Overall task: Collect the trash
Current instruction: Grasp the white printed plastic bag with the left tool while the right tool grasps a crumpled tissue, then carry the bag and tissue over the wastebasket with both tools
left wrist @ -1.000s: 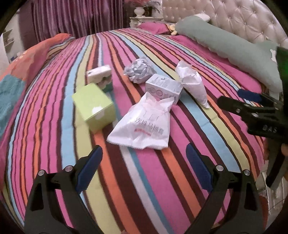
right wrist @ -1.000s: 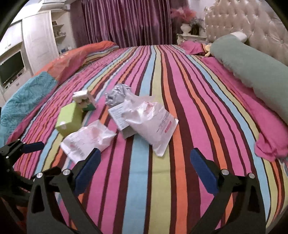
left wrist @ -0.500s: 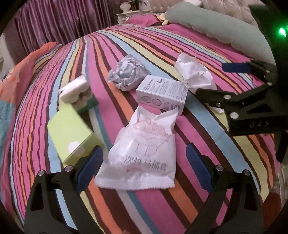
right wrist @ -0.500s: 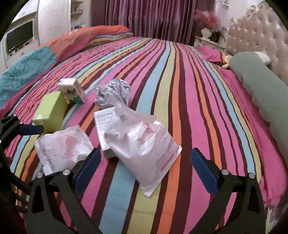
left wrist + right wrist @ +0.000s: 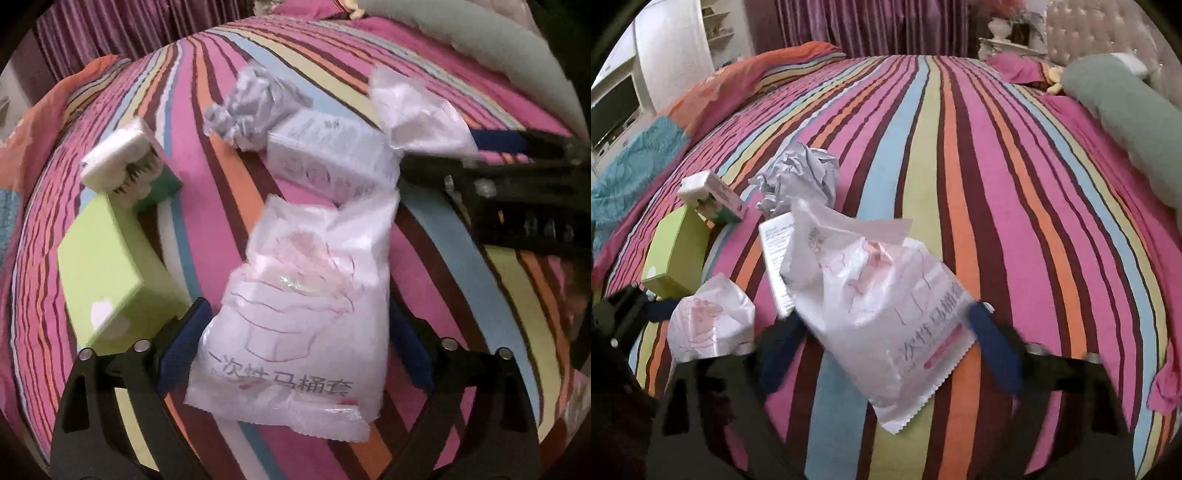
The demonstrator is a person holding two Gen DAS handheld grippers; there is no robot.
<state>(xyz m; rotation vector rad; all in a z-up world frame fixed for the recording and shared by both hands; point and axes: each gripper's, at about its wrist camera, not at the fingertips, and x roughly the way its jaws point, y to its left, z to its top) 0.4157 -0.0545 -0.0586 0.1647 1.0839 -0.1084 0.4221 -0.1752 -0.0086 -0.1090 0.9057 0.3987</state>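
Note:
Trash lies on a striped bed. A white plastic packet with pink print lies between the open fingers of my left gripper. A second white packet lies between the open fingers of my right gripper. Behind them are a white printed box, a crumpled grey paper ball, a lime green box and a small white and green carton. The right gripper shows at the right of the left wrist view, beside the second packet.
The striped bedspread stretches far beyond the trash. A long grey-green bolster and a tufted headboard lie at the right. Purple curtains, a white cabinet and a screen stand at the back left.
Both grippers have moved forward and down toward the bed. Each white packet now lies between a gripper's open fingers. The trash has not moved.

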